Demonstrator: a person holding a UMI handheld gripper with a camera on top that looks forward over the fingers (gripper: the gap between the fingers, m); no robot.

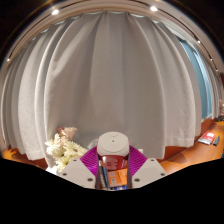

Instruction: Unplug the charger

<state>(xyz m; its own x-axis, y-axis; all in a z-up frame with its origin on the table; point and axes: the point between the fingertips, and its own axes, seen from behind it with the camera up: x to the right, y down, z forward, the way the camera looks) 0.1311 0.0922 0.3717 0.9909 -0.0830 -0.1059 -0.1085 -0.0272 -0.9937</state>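
Pale grey curtains (110, 75) fill the far side behind a wooden bench (180, 153), with white flowers (63, 150) to the left, while nearest the fingers (114, 176) are closed on a white, round-topped charger (113, 147) with an orange-red label whose writing is unreadable.

A pale curtain (110, 75) of soft, matt cloth is seen hanging in deep folds. Below the curtain, a table (185, 152) of warm brown wood with a slight sheen is shown. To one side of the curtain's foot, white flowers (66, 150) with a matt, papery look are visible. In front of the curtain, the gripper (113, 172) is seen with magenta pads (92, 160) of ribbed, matt texture on white, smooth plastic fingers; a charger (113, 144) of smooth white plastic is pressed between them.
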